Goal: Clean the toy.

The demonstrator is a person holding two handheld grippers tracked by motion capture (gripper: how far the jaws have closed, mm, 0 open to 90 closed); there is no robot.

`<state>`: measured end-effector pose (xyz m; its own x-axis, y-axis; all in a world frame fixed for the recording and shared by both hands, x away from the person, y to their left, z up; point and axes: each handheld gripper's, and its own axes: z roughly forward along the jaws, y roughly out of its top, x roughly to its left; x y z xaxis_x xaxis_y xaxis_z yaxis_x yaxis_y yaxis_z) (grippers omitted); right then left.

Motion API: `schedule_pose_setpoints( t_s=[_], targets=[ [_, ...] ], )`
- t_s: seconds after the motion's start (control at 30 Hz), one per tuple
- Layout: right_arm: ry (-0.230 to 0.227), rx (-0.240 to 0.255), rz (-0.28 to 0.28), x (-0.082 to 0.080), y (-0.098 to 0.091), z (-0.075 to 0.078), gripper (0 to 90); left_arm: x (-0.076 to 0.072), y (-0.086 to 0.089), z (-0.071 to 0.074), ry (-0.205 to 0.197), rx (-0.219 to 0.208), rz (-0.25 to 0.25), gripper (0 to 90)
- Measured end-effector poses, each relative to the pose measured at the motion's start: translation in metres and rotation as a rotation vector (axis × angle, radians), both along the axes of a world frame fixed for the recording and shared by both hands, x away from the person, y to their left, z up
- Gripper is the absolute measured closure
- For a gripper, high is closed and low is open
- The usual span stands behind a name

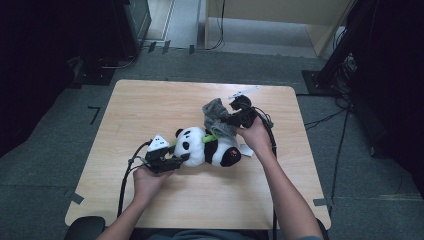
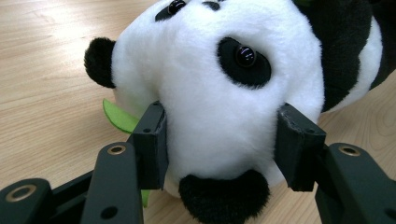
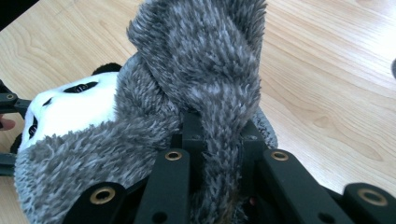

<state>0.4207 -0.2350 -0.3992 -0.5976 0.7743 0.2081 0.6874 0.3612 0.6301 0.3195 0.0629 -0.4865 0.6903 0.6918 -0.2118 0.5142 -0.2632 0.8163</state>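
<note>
A black-and-white plush panda (image 1: 207, 147) lies on its back in the middle of the wooden table (image 1: 150, 100), a green leaf (image 2: 119, 116) under its head. My left gripper (image 1: 172, 161) is shut on the panda's head (image 2: 219, 93), its pads (image 2: 154, 140) pressing into the white fur from both sides. A fuzzy grey cloth (image 1: 217, 117) drapes over the panda's body. My right gripper (image 1: 235, 120) is shut on a fold of that grey cloth (image 3: 210, 88), lifting it above the panda (image 3: 74, 107).
A small white tag (image 1: 246, 150) lies on the table by the panda's feet. Cables (image 1: 127, 175) trail from both grippers toward the near edge. Dark equipment and cables stand on the floor around the table.
</note>
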Motion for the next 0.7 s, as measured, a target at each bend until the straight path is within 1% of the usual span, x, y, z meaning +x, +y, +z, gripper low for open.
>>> schedule_pose_setpoints(
  t_s=[0.1, 0.27, 0.3, 0.33, 0.37, 0.4, 0.47, 0.53, 0.57, 0.6, 0.63, 0.7],
  targets=[
    [-0.002, 0.005, 0.005, -0.001, -0.001, 0.001, 79.8, 0.0, 0.0, 0.0, -0.002, 0.003, -0.001, 44.2],
    [-0.043, 0.038, 0.008, -0.008, 0.001, 0.012, 79.8, 0.0, 0.0, 0.001, 0.006, 0.002, 0.002, 43.9],
    [-0.058, 0.038, 0.008, -0.01, 0.001, 0.016, 79.9, 0.0, 0.0, 0.001, 0.006, 0.002, 0.002, 43.8],
    [-0.058, 0.038, 0.008, -0.01, 0.001, 0.016, 79.9, 0.0, 0.0, 0.001, 0.007, 0.003, 0.002, 43.8],
    [-0.081, 0.05, 0.018, -0.015, 0.002, 0.025, 79.8, 0.0, 0.0, 0.001, 0.006, 0.005, 0.002, 43.8],
    [-0.094, 0.062, 0.021, -0.018, 0.003, 0.03, 79.8, 0.0, 0.0, 0.001, 0.005, 0.006, 0.0, 43.8],
    [-0.115, 0.079, 0.036, -0.025, 0.005, 0.039, 79.8, 0.001, 0.0, 0.001, 0.006, 0.002, 0.003, 43.8],
    [-0.127, 0.088, 0.065, -0.032, 0.01, 0.047, 79.8, 0.001, 0.0, 0.001, 0.006, 0.0, 0.005, 43.8],
    [-0.127, 0.088, 0.065, -0.032, 0.01, 0.047, 79.8, 0.001, 0.0, 0.001, 0.007, -0.001, 0.006, 43.8],
    [-0.132, 0.088, 0.096, -0.04, 0.017, 0.05, 79.8, 0.001, 0.0, 0.002, 0.008, -0.003, 0.007, 43.8],
    [-0.132, 0.088, 0.096, -0.04, 0.017, 0.05, 79.8, 0.001, 0.0, 0.002, 0.01, -0.003, 0.007, 43.8],
    [-0.13, 0.093, 0.138, -0.05, 0.03, 0.048, 79.8, 0.001, -0.001, 0.002, 0.011, -0.001, 0.008, 43.9]
  ],
)
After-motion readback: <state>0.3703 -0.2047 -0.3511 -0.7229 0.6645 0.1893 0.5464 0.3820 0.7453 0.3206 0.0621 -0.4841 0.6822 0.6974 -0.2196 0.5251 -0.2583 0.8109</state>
